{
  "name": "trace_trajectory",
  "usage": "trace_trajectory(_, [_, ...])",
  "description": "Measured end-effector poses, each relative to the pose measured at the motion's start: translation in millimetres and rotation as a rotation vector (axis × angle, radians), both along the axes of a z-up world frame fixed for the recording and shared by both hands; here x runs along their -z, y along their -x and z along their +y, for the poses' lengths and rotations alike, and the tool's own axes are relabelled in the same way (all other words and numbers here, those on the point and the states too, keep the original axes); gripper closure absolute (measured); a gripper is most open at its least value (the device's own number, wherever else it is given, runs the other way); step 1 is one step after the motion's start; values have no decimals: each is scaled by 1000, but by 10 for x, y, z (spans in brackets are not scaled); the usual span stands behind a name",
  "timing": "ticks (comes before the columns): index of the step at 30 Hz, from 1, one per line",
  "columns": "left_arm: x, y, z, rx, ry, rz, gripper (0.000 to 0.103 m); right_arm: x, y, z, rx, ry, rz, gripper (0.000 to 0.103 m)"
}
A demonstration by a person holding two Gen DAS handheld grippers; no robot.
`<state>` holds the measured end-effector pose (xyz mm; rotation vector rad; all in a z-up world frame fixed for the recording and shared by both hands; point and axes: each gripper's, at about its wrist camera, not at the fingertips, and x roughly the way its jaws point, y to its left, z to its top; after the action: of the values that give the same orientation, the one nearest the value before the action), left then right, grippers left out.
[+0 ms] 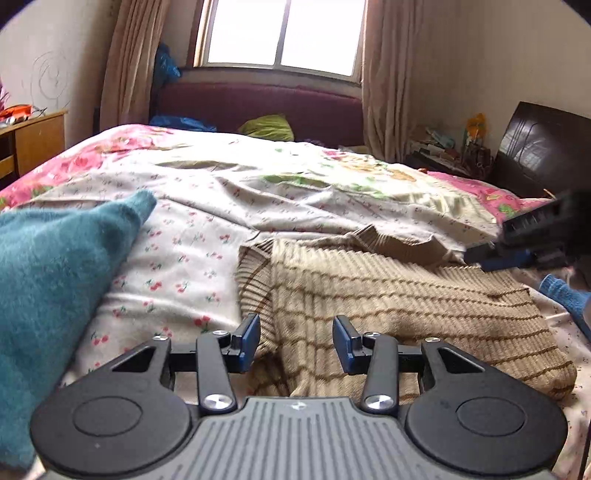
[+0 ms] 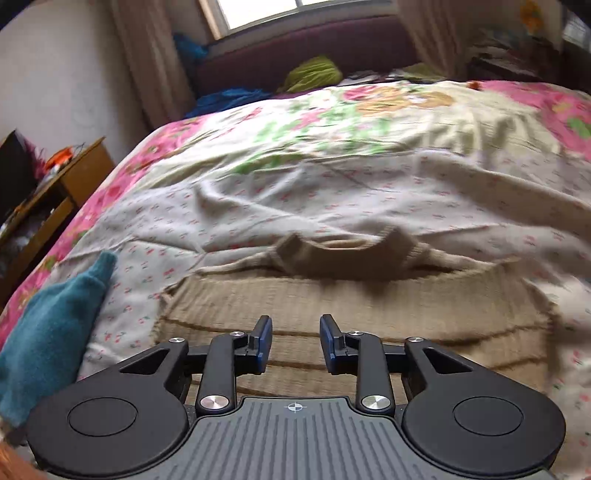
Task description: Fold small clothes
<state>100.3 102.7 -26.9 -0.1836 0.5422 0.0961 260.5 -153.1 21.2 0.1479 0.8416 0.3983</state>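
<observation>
Both grippers hover open and empty over a tan ribbed sweater on a floral bedspread.

The left gripper [image 1: 295, 341] has its blue-padded fingers spread wide with nothing between them, low in the frame above the tan ribbed sweater [image 1: 388, 302], which lies across the centre and lower right of the bedspread [image 1: 229, 192], its collar toward the window [image 1: 284, 33]. The right gripper [image 2: 295, 343] is likewise parted and empty, bottom centre, over the same sweater [image 2: 351, 302]; this view is motion-blurred. A teal knit garment [image 1: 55, 280] lies at left, lower left in the right wrist view [image 2: 55, 325]. The right gripper's body [image 1: 535, 236] shows at the left view's right edge.
</observation>
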Motion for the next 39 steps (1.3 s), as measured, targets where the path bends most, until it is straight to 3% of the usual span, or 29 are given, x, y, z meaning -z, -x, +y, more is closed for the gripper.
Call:
trace_trajectory(4, [-70, -244, -282, 102, -27, 4, 51, 286, 67, -880, 178, 4, 61, 71])
trace_trajectory(7, [32, -441, -439, 148, -27, 48, 51, 572, 110, -1224, 240, -60, 141, 70])
trace_trajectory(11, [296, -583, -647, 183, -56, 133, 51, 817, 114, -1376, 233, -247, 171, 68])
trace_trajectory(19, [212, -645, -760, 184, -93, 100, 51, 1101, -210, -1356, 234, -466, 184, 70])
trace_trajectory(21, [206, -666, -773, 179, -96, 92, 51, 1102, -186, -1370, 232, -483, 182, 82])
trace_trajectory(22, [215, -686, -782, 179, -105, 96, 51, 1097, -157, -1407, 232, -508, 186, 83])
trace_trajectory(25, [296, -739, -822, 191, -142, 114, 50, 1002, -93, -1508, 243, -582, 181, 87])
trace_trajectory(27, [309, -757, -863, 203, -148, 115, 51, 804, -90, -1491, 241, -580, 167, 87])
trace_trajectory(31, [282, -746, -941, 248, -143, 84, 51, 289, -136, -1143, 189, -444, 111, 87])
trace_trajectory(34, [333, -725, -931, 299, -181, 97, 50, -77, -171, -760, 133, -369, 88, 87])
trace_trajectory(36, [320, -691, -828, 307, -146, 90, 50, -306, -177, -415, 85, -307, 72, 87])
trace_trajectory(39, [183, -579, -535, 273, -33, 79, 51, -479, -217, 154, 21, -201, 54, 87])
